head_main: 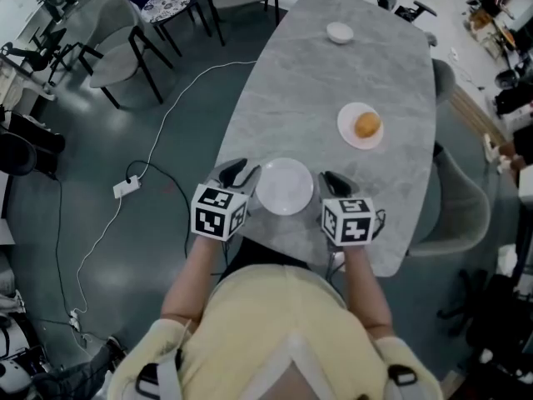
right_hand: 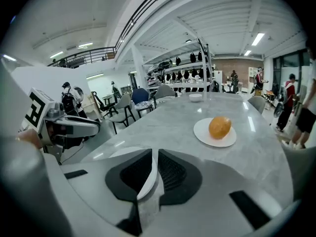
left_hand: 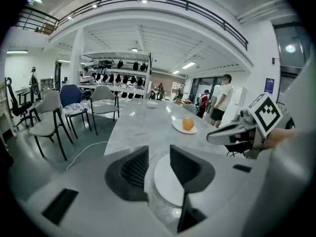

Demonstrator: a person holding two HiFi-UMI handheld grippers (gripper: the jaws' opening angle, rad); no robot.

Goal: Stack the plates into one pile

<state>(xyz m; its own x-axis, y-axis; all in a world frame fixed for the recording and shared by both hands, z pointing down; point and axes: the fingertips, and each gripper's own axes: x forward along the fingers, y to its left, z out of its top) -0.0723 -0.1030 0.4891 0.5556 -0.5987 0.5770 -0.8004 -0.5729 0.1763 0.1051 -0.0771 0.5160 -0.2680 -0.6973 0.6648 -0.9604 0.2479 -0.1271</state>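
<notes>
1. Your right tool (right_hand: pixel 155 159) is clamped on the rim of the empty plate (head_main: pixel 285 187); in the right gripper view the white edge runs edge-on between the two dark pads, pinched from both sides.
2. Your left tool (left_hand: pixel 159 157) stands with its jaws apart; the opposite side of the same plate shows in the gap, close against the right-hand pad (left_hand: pixel 186 166), with a strip of bare counter (head_main: pixel 333 73) beside the other; I judge it is not pressing yet.
3. The plate is at the near end of the counter, directly in front of you, between the two tools; whether it is clear of the surface I cannot tell.
4. The step in hand looks like lifting this plate; under a one-sided pinch it will want to droop, so close the left tool firmly on its rim, or set it as a prop under the edge, before you travel.
5. The loaded plate (head_main: pixel 360 128), carrying a round orange piece of food (head_main: pixel 367 125), lies further up the counter to your right, well apart; a small white dish (head_main: pixel 339 32) sits at the far end.
6. Settle the order before you move; the empty plate cannot sit flat on the food, so it probably belongs underneath the loaded one.
7. Raise both sides evenly and hold the plate level; lower it centred on its target rather than letting it drop; a hard plate on a stone-like top may chip or skid.
</notes>
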